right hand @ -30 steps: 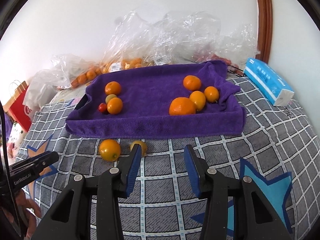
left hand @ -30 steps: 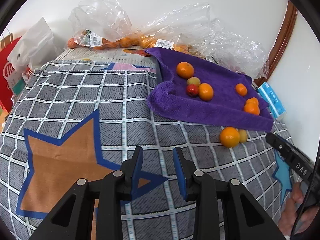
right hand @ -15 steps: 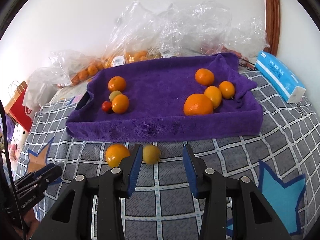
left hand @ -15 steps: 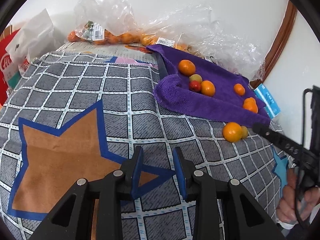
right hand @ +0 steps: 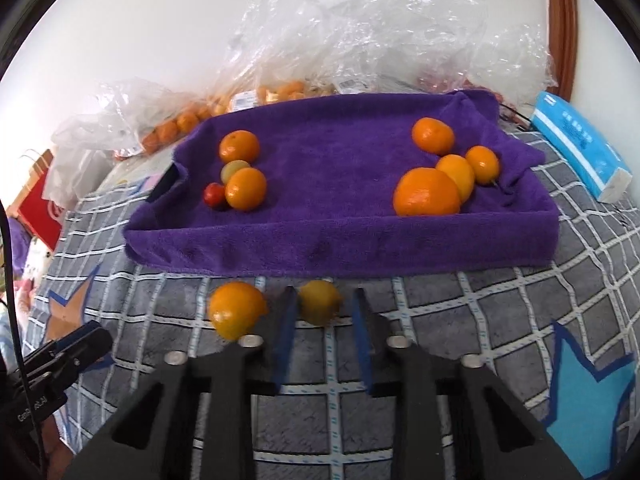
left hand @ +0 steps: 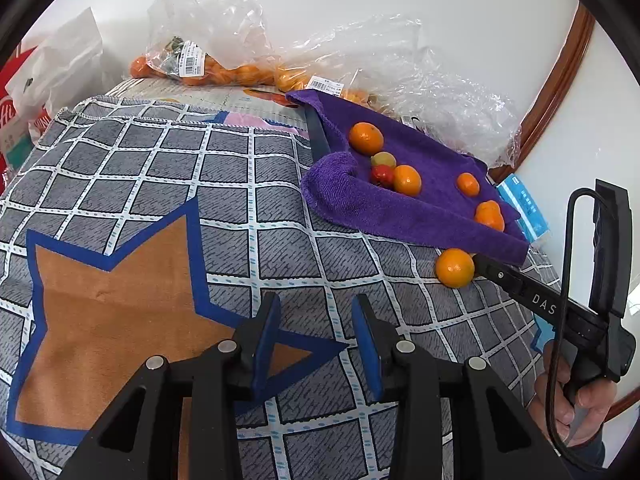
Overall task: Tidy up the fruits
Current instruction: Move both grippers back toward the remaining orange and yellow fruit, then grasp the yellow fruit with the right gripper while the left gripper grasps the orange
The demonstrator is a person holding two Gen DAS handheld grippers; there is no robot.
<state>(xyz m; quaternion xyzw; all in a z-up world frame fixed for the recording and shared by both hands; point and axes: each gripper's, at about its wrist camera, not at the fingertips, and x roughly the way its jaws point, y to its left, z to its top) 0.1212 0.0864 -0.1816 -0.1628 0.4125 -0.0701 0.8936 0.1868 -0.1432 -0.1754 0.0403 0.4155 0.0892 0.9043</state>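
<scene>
Grey checked cloth (right hand: 460, 312) as surface: purple towel (right hand: 344, 240) at 12 o'clock; orange (right hand: 236, 314), yellow fruit (right hand: 320, 302) centre; blue pack (right hand: 580, 152) at 2 o'clock.

Two fruits (right hand: 320, 301) lie on the blanket (right hand: 460, 312) before the towel (right hand: 340, 248).

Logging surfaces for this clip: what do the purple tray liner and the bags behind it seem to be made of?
Purple liner: soft towel-like cloth, probably microfibre, with a fuzzy matte nap and rounded folds. Bags: thin clear plastic film, glossy and crinkled, with fruit showing through.
</scene>
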